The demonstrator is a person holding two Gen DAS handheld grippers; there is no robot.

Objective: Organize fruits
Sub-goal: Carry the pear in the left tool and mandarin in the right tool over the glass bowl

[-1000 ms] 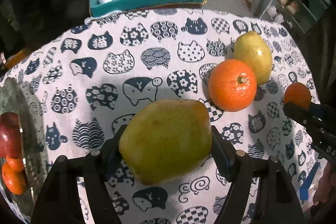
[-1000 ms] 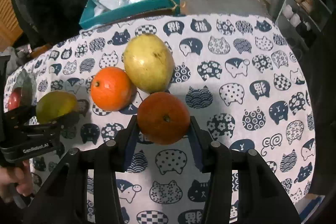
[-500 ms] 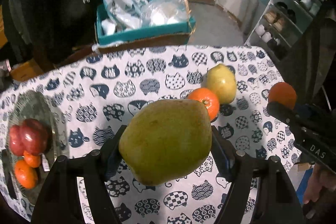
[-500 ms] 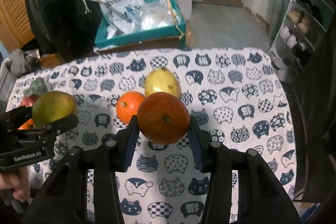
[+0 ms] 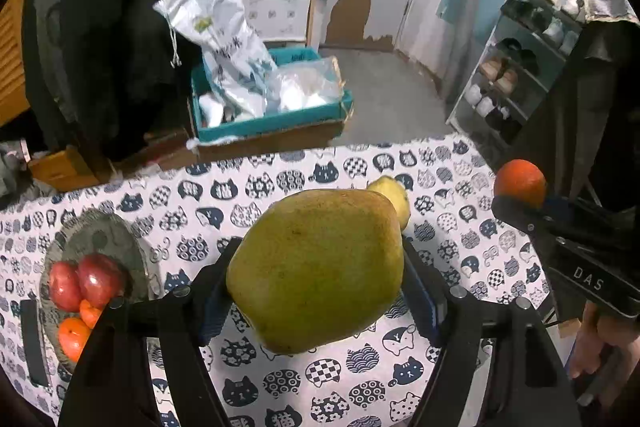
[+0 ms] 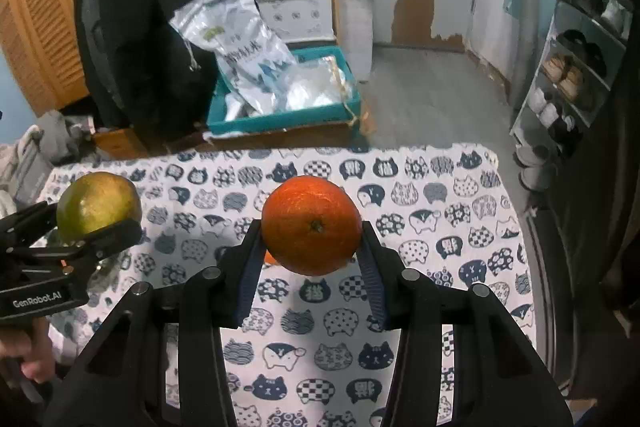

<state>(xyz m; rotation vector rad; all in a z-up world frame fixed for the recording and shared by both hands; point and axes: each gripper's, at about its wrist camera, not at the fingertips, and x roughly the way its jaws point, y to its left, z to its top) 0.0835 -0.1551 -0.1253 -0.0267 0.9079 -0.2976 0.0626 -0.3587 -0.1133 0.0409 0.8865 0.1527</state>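
indoor light is dim and cool from overhead. my green pear (image 5: 316,269) and orange (image 6: 312,230) catch a soft sheen on top and are sharp. the orange's shadow falls on the cat-print tablecloth (image 6: 424,227). fisheye bends the shoe rack (image 5: 532,59) and blackens the corners; the back room is soft and grainy.

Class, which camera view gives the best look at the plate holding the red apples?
The left wrist view: the plate lies at the table's left with red apples and small oranges on it. In the right wrist view the left gripper and its green pear hide it.
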